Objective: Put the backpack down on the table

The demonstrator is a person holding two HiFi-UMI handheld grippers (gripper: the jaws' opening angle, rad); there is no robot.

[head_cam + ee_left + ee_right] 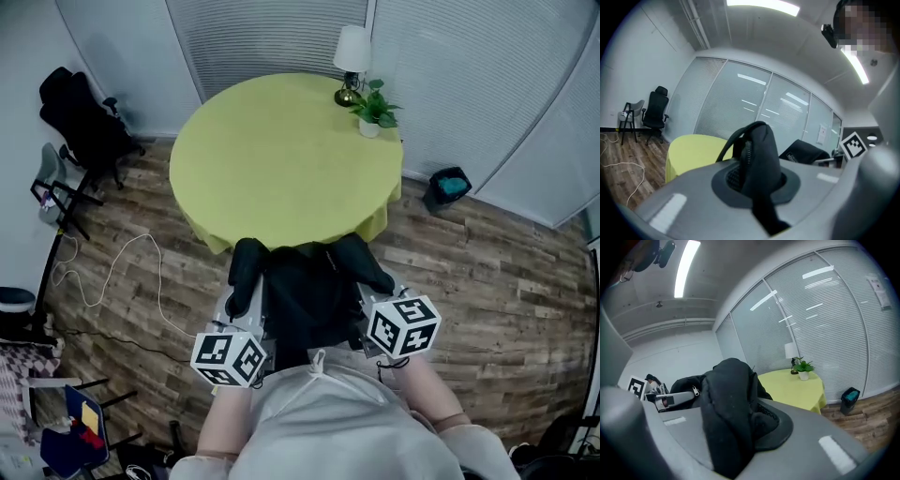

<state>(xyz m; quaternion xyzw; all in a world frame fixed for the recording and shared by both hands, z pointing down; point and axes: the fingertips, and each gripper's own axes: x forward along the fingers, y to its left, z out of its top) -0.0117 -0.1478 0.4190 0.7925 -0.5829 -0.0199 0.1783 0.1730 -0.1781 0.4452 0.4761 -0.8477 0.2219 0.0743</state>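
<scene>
We've got the backpack (305, 291) hanging just short of the table (281, 159), off its 6 o'clock edge. Left gripper (757, 187) and right gripper (736, 427) are each pinched nearly closed on a shoulder strap (759, 150). We'd lift it clear of the edge, carry both sides level, and land it mid-table, away from the lamp (352, 56) and plant (375, 111) at 1 o'clock

The backpack (309, 291) is black matt cloth, and its strap (757, 154) is backed with coarse mesh. The table (281, 159) wears a smooth, matt yellow-green cloth. The floor (469, 272) is wood plank, grainy and dull. The left gripper (757, 183) shows smooth grey plastic round a darker matt pad. The lamp (352, 52) base gleams like brass.
</scene>
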